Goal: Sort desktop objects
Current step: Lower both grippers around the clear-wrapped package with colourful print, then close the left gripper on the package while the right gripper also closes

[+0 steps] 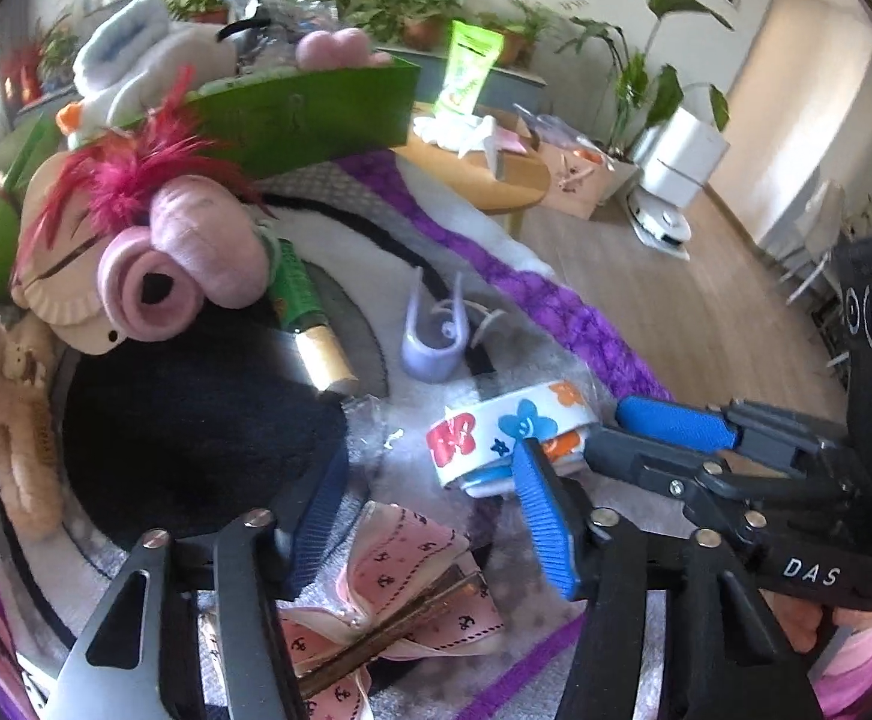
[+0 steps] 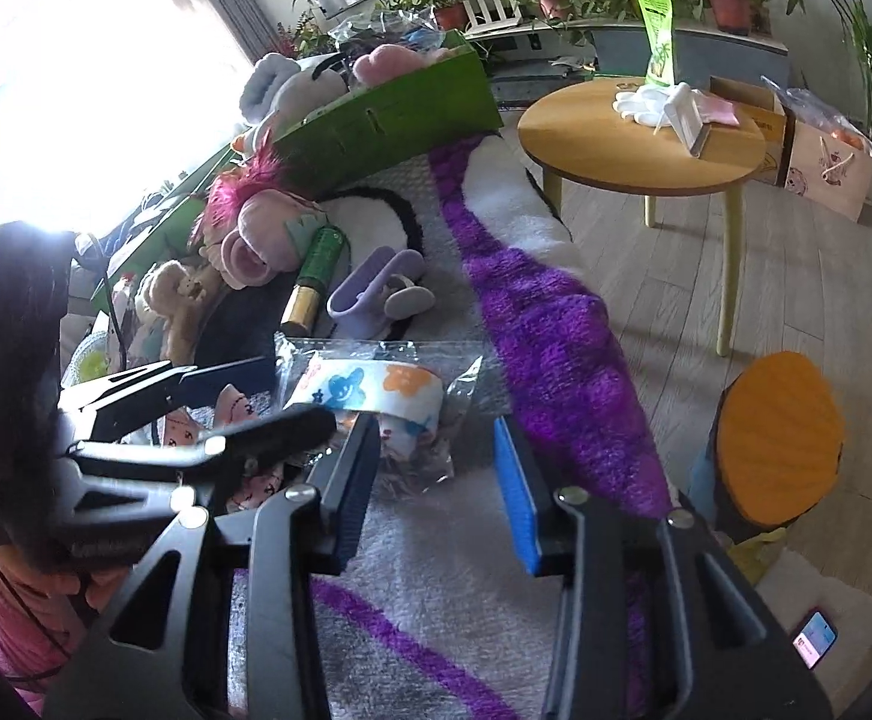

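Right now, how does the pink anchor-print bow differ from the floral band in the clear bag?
The pink anchor-print bow is pink with small dark anchors; the floral band is white with red, blue and orange flowers. The bow lies bare on the rug, spread flat with a metal clip across it; the band is curled into a loop inside a clear bag. Both are small and lie on the white and purple rug.

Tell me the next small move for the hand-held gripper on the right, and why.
Probably close the right hand-held gripper further onto the clear bag with the flower-print band: the bag lies between its pads, which look not yet pressed on it.
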Tool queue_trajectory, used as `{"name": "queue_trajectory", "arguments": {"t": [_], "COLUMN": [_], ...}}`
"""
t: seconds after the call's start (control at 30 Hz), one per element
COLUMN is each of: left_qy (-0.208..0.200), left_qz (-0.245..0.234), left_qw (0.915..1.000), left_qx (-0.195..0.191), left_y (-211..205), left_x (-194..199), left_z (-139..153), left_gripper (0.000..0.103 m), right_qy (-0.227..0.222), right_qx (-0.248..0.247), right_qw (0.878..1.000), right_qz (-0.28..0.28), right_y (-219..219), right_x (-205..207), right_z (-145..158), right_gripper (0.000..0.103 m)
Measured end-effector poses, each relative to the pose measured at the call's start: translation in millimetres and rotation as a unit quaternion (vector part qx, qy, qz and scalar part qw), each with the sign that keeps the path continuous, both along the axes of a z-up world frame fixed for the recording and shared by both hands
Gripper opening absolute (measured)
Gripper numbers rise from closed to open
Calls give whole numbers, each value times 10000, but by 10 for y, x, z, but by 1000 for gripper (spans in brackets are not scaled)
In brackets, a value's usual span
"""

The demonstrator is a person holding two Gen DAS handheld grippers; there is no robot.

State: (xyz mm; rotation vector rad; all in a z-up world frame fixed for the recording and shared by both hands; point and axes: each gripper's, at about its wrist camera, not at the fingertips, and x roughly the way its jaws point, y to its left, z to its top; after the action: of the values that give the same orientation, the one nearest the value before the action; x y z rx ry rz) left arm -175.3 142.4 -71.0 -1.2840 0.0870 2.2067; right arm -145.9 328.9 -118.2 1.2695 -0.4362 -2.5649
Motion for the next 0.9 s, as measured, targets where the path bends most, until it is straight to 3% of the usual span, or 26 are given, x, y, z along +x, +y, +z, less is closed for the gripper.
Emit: {"name": "queue_trajectory", "arguments": {"t": [0.07, 0.9], "left_qy": [-94, 32], "left_qz": [30, -63], "left_qw": [9999, 10000], "left_qx": [86, -28], "left_y": [-12, 142], "left_x": [-23, -32], "left_z": [-9, -4], "left_gripper": [50, 49], "right_qy": [1, -51], "right_qx": [-46, -197], "right_qw": [10000, 9998], "right_qz": [-10, -5], "right_y": [14, 61], "right_x": [-3, -93], "right_z": [8, -4], "right_gripper": [40, 38]}}
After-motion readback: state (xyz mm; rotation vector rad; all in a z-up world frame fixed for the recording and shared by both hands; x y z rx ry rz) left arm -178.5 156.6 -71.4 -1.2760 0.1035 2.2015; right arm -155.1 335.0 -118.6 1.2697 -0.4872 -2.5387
